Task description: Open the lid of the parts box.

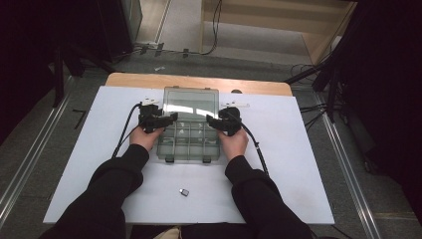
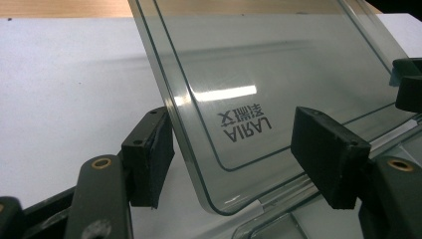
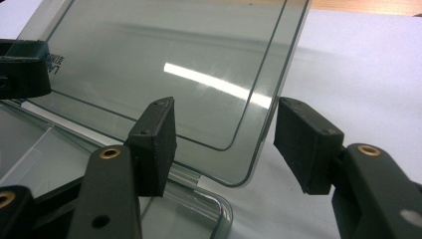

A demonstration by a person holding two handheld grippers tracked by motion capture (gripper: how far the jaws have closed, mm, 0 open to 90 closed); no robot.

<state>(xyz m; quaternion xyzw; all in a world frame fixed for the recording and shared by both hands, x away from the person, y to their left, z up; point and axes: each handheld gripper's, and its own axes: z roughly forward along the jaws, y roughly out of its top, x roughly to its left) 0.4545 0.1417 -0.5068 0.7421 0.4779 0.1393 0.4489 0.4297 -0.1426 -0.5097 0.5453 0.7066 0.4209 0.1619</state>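
Even overhead light, dark room edges, white glare streak on the clear lid (image 2: 278,74).

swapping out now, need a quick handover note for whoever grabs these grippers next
Left gripper: jaws open, straddling the left edge of the lid, pads not pressing.
Right gripper: jaws open, straddling the lid's right edge, not gripping.
Compartment box sits mid-table on the white sheet; its clear lid is raised, tilted back.
A small dark item lies near the front edge.
Done: box opened. Left: I would guess loading the small item, then closing.
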